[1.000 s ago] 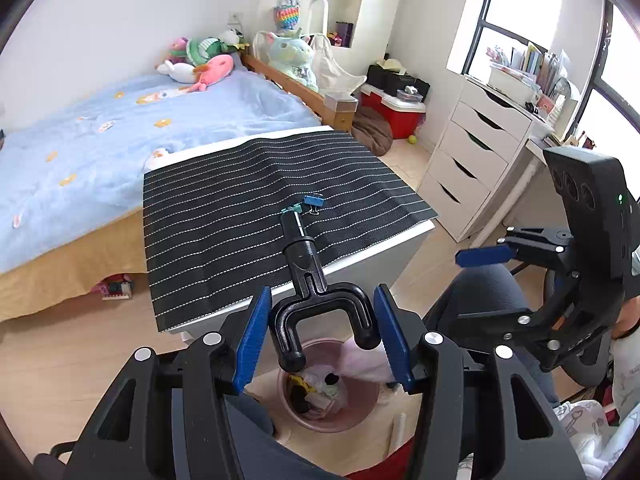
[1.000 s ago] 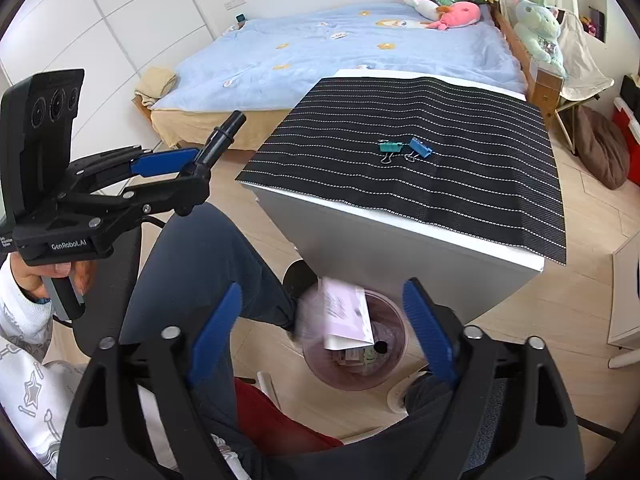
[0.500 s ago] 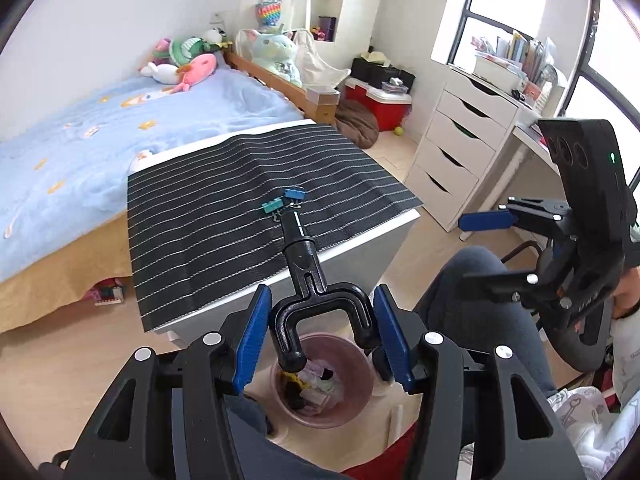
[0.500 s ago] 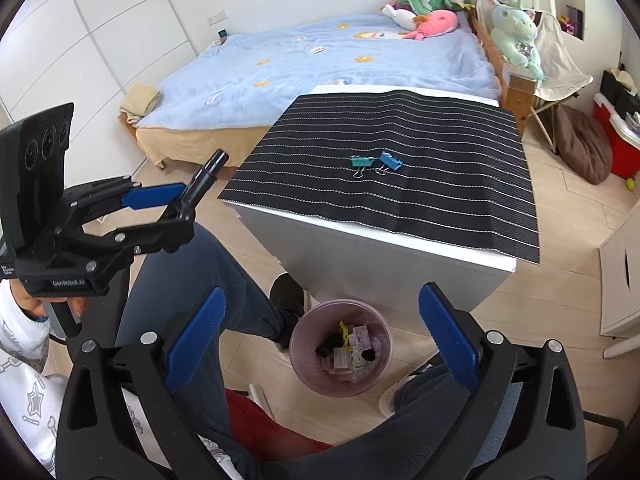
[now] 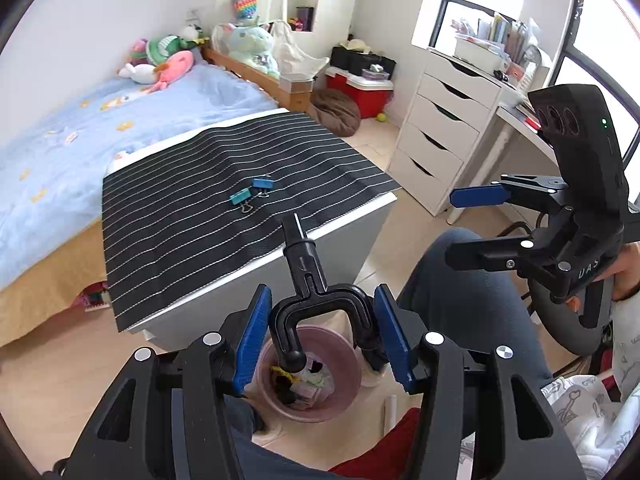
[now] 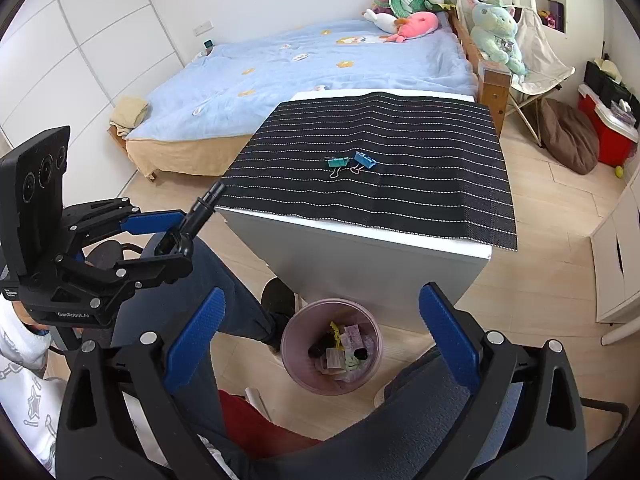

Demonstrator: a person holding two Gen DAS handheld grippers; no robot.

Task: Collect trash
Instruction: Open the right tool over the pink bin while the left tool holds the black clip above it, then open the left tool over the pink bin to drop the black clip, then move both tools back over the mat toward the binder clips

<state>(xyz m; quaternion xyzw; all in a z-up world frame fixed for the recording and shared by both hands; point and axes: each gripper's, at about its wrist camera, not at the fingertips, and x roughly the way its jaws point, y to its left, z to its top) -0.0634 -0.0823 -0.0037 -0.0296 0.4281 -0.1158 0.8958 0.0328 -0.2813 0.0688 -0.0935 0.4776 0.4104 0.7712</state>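
My left gripper (image 5: 320,336) is shut on a black fork-shaped plastic piece (image 5: 306,268), whose stem points up toward the table; it hangs over the pink trash bin (image 5: 344,400). In the right wrist view the same left gripper (image 6: 168,244) holds the forked piece (image 6: 200,212) at the left, beside the table's corner. My right gripper (image 6: 322,300) stands wide open with nothing between its fingers, above the pink bin (image 6: 294,364), which holds several scraps. A teal binder clip (image 6: 336,162) and a blue binder clip (image 6: 365,160) lie on the black striped cloth (image 6: 400,192).
The cloth covers a white table (image 6: 360,264) in front of a blue bed (image 6: 300,64). A person's legs in dark trousers (image 6: 224,300) flank the bin. White drawers (image 5: 440,136), a red cooler (image 5: 364,92) and a brown cushion (image 6: 568,136) stand to the right.
A pale paper that was falling between the right gripper's fingers now lies in the bin, and those jaws stand wider. Both views have shifted a little across the room.
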